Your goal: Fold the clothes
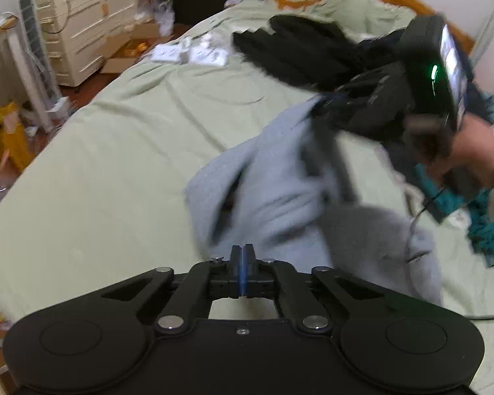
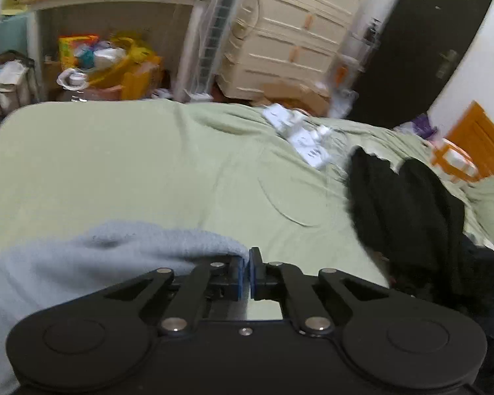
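Nearest, the left gripper (image 1: 243, 253) is clenched on the near hem of the grey garment (image 1: 280, 197), which lies crumpled on the green bedspread (image 1: 115, 164). The right gripper (image 2: 249, 263) is clenched on another edge of the same garment (image 2: 82, 256). To do this well, draw the two edges apart until the cloth hangs flat. Left of the garment the bedspread lies bare for laying it down; beyond it lie the black clothes (image 1: 296, 52).

Right gripper (image 2: 249, 271) pinching pale blue garment (image 2: 82, 256) edge over green bedsheet (image 2: 131, 171).
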{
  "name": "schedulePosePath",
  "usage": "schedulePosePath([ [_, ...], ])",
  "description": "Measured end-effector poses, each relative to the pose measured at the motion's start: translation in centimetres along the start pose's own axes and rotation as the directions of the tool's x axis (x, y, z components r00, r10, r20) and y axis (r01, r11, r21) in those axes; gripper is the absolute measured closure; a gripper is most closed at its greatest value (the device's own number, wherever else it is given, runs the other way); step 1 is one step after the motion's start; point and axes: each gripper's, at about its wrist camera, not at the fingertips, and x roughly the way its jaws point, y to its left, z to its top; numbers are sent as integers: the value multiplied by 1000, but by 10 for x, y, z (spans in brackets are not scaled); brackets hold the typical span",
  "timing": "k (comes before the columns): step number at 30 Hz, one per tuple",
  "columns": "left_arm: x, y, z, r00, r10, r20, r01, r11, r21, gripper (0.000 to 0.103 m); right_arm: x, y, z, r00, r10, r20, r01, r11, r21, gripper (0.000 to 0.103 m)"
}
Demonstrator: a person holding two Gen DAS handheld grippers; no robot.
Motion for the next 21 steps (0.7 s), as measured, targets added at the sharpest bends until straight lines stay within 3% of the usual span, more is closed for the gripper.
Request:
schedulePosePath([
  [2,-1,9,1,1000,-23,7,23,999,-43,103,-8,-1,-2,999,43,9,-43,999,17,101],
  [6,-6,19,13,989,-134,67,141,985,-100,97,-31,9,1,988,144,61,-147,987,58,101],
  [7,-7,21,17,983,-166,81,174,978,-115,85,-38,11,3,981,178,78,-184,979,90,101],
  [8,-6,22,22,978,-185,96,195,973,-120,65,-43,11,4,975,202,90,-212,970,119,101],
  [10,-5,22,31,971,-209,117,223,967,-120,51,-53,12,6,963,243,114,-259,952,164,101],
  [12,-4,19,40,955,-260,141,271,960,-69,48,-60,11,9,954,268,132,-290,937,193,101],
  [15,1,8,48,951,-285,121,281,959,44,30,-71,4,12,938,306,164,-340,906,253,100],
  [18,7,-10,55,951,-282,124,257,948,186,30,-85,-1,17,923,333,191,-376,885,273,100],
  [21,13,-21,61,944,-301,135,270,941,206,33,-102,-1,23,905,358,231,-415,864,287,100],
])
